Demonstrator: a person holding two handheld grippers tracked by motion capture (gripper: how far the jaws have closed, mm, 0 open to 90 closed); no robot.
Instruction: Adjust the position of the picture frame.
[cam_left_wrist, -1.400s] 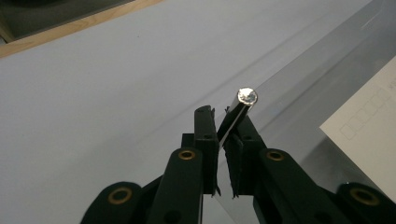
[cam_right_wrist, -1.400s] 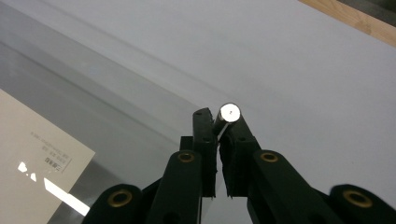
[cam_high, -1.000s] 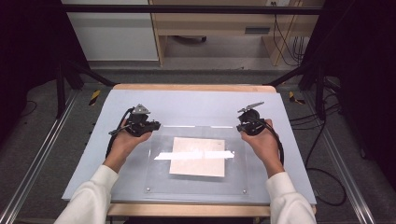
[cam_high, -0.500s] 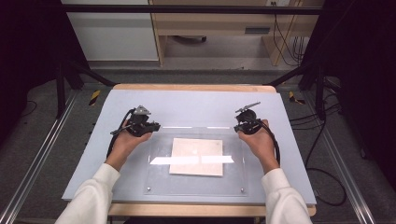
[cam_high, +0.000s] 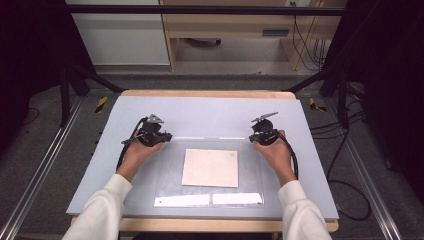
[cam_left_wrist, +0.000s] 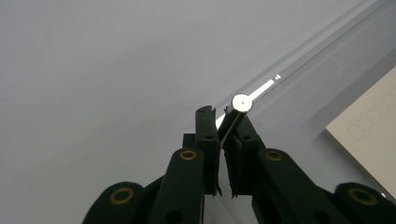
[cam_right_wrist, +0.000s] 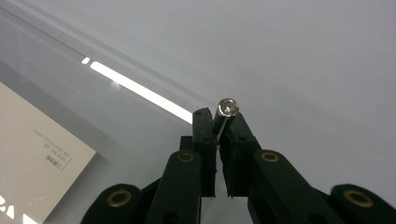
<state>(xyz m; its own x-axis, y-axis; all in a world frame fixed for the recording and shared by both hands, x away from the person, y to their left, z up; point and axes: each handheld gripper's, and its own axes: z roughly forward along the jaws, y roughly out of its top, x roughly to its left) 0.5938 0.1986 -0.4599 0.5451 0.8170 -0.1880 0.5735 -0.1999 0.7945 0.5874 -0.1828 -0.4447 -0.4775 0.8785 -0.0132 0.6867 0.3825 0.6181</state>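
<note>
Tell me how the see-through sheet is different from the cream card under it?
The clear sheet is see-through and shiny; the cream card is solid and dull. The clear sheet is wider and reaches past the cream card on every side. The left gripper and right gripper pinch the clear sheet's far corners, not the cream card. Both are flat rectangles.

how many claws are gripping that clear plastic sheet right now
2. The left claw pinches the clear sheet at its far left corner; the right claw pinches its far right corner.

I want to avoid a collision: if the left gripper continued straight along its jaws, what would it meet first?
Probably the pale grey mat just beyond the clear plastic sheet whose corner the left gripper pinches; depth is unclear.
</note>
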